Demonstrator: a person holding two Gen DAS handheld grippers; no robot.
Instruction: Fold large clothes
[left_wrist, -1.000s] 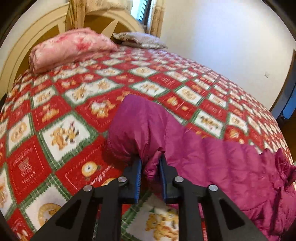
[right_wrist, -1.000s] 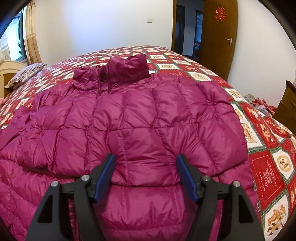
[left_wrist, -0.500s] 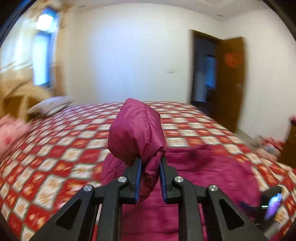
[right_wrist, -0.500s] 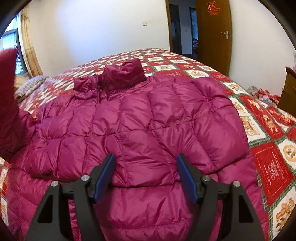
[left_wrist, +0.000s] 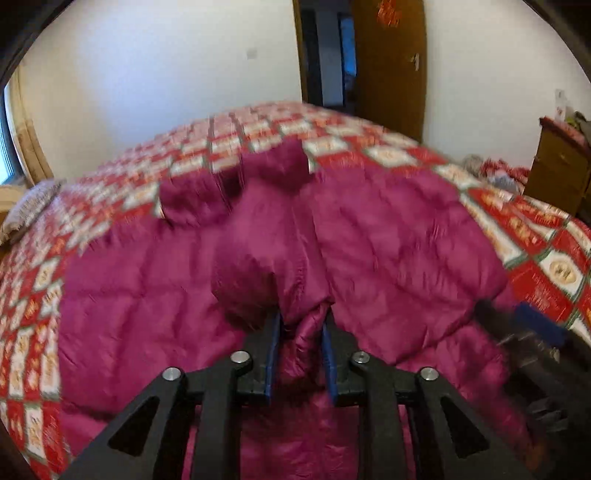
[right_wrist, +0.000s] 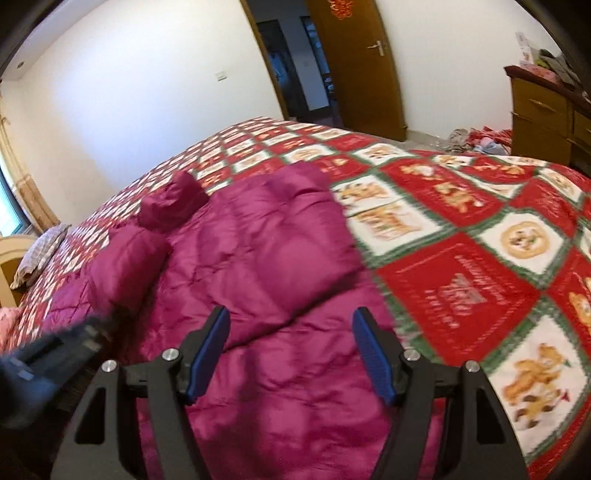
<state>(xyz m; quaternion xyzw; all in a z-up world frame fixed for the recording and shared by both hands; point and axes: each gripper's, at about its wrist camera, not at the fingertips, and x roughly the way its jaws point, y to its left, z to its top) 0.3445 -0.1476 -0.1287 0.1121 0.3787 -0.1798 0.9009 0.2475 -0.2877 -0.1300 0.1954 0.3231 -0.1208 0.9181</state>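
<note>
A magenta puffer jacket (left_wrist: 388, 240) lies spread face up on the bed. Its left sleeve (left_wrist: 266, 258) is folded across the chest. My left gripper (left_wrist: 301, 332) holds the sleeve's cuff; its jaws are opening, with the puffy fabric still filling the gap and touching both pads. In the right wrist view the same sleeve (right_wrist: 125, 266) lies over the jacket (right_wrist: 266, 240) below the collar (right_wrist: 173, 203). My right gripper (right_wrist: 291, 350) hovers open over the jacket's lower right part, with nothing between its fingers. The left gripper's dark body (right_wrist: 55, 354) shows blurred at the left.
The bed carries a red, white and green patchwork bedspread (right_wrist: 461, 258). A grey pillow (right_wrist: 40, 254) lies at the far left by the headboard. A brown door (right_wrist: 354, 55) stands open behind the bed, and a wooden dresser (right_wrist: 546, 118) with clothes on the floor (right_wrist: 476, 140) is at the right.
My left gripper has swung the sleeve from the pillow side of the bed over onto the jacket's chest. The right gripper has shifted and rolled, staying open.
</note>
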